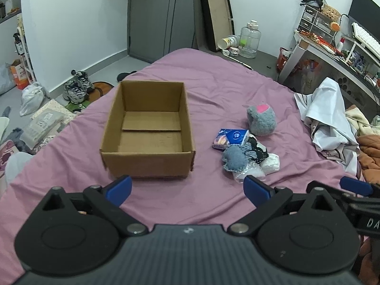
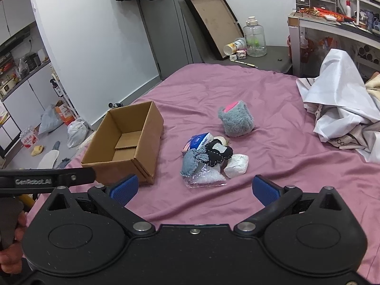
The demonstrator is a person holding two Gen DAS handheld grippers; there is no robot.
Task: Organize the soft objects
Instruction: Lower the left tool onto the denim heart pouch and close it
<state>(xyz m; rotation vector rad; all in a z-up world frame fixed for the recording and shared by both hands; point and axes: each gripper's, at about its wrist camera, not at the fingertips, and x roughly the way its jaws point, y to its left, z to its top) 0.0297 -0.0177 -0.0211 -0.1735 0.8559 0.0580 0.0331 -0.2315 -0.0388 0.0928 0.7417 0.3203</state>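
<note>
Both my claws hang wide apart and hold nothing: the left claw [image 1: 187,191] hovers over the bed [image 1: 213,90] just short of the box [image 1: 147,130], and the right claw [image 2: 194,190] hovers just short of the pile [image 2: 209,159]. The box sits open and bare on the pink sheet, left of the soft things and a little apart from them.

The pile is a loose heap: a tissue pack [image 2: 199,140] at the back, a blue knit piece [image 2: 188,163] on the left, a black stitched piece [image 2: 217,154] in the middle, a white bundle [image 2: 236,165] on the right, and a clear plastic bag [image 2: 205,178] nearest me. A grey fuzzy toy [image 2: 235,120] stands alone beyond the heap.

I judge that nothing is packed yet, so the step in hand is the first pick. The right claw is the nearer one, so I would use it. The bag is slippery and partly under the knit piece; I would not start there. The white bundle lies at the edge with room on both sides, so I would straddle it, press lightly into the sheet and close until it gives. Pinching the sheet along with it is the risk. The left claw can steady the box rim.
</note>
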